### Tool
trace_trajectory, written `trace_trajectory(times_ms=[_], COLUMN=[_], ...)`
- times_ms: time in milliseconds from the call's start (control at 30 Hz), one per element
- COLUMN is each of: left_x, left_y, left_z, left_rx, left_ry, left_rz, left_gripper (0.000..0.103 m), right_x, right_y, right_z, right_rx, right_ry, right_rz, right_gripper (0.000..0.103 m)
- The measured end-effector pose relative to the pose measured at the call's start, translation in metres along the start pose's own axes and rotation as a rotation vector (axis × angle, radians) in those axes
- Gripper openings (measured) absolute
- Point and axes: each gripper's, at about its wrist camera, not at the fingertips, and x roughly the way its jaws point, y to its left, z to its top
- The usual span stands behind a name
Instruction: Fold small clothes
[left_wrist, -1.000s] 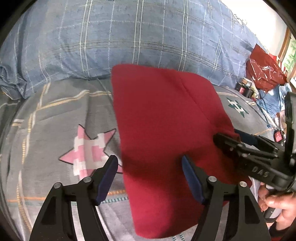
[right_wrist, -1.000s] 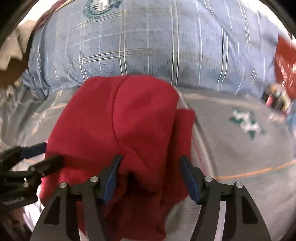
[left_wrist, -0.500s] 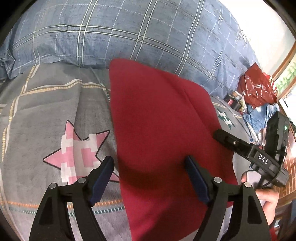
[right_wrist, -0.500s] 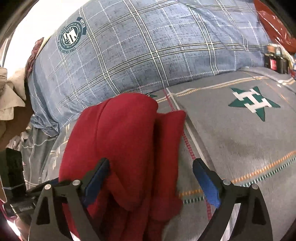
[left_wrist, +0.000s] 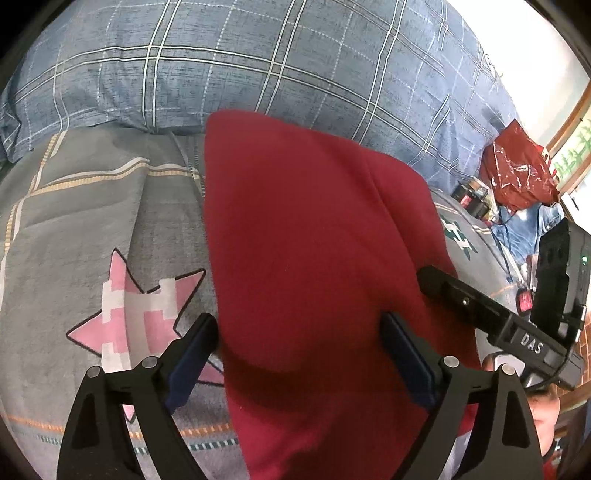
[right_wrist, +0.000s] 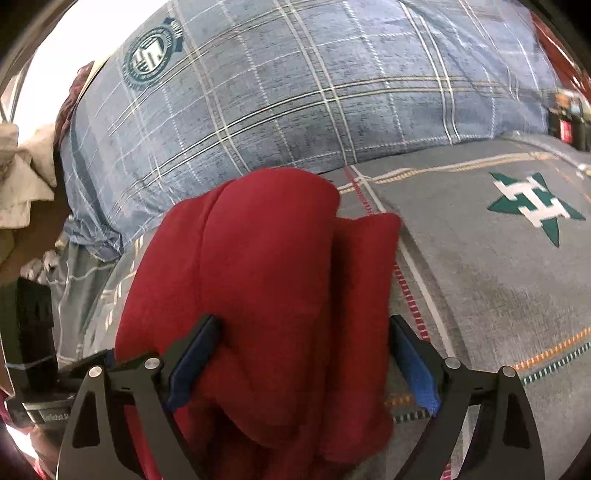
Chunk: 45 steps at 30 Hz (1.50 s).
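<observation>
A red folded garment (left_wrist: 314, 266) lies on the grey bedspread (left_wrist: 74, 229); in the right wrist view it (right_wrist: 266, 277) shows as stacked folds. My left gripper (left_wrist: 299, 354) is open, its fingers astride the garment's near left part, holding nothing. My right gripper (right_wrist: 304, 358) is open above the garment's near end, empty. The right gripper also shows in the left wrist view (left_wrist: 491, 314) at the garment's right edge. The left gripper shows only in part at the left edge of the right wrist view.
A blue plaid pillow (left_wrist: 258, 62) lies behind the garment. A pink star (left_wrist: 140, 317) and a green star (right_wrist: 535, 206) are printed on the bedspread. A red plastic bag (left_wrist: 517, 173) and small jars (left_wrist: 472, 195) sit at the far right. Pale cloth (right_wrist: 22, 177) hangs at left.
Both grippers have drawn back and risen from the garment. The right gripper's jaws spread wider around half a second ago, and the folded layers lie released on the bed.
</observation>
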Motion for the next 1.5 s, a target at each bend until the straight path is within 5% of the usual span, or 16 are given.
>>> trace_trajectory(times_ms=[233,400,567,733,933,1100,1200,1400,1500], left_x=[0.005,-0.002,-0.037,-0.088,-0.123,-0.109,-0.116,-0.120,-0.124], left_y=[0.001,0.000,-0.002,-0.007,0.016,0.031,0.031,0.020,0.018], left_z=[0.003,-0.001,-0.005,-0.018,-0.053,-0.081,-0.087,-0.096,-0.104], left_rx=[-0.011,-0.008,0.002,0.069,0.033,0.003,-0.005,-0.007,0.006], left_ry=[-0.004,-0.042,-0.069,-0.108,-0.092,-0.022,-0.061,-0.099,-0.143], left_rz=[-0.014,-0.012,-0.063,-0.046,0.018,0.127,0.128,0.166,0.204], left_gripper=[0.090,0.066,0.046,0.045,0.047,0.056,0.060,0.062,0.063], right_x=[0.005,-0.001,-0.017,-0.043,-0.049,-0.043,-0.070,-0.088,-0.066], right_y=[0.001,0.011,0.022,0.046,0.079,0.065,0.062,0.117,0.118], right_z=[0.000,0.000,0.001,-0.005,-0.027,-0.043,-0.044,-0.062,-0.072], right_rx=[-0.012,-0.056,-0.055,-0.073,-0.093,-0.037,-0.009,-0.259,-0.299], right_ry=[-0.008,-0.033,-0.062,-0.078,-0.022,0.031,-0.009,-0.007,0.034], right_rz=[0.025,0.012,0.055,0.134,0.200,0.025,0.091,0.189,0.087], right_gripper=[0.088,0.056,0.042,0.040,0.041,0.054,0.054,0.050,0.040])
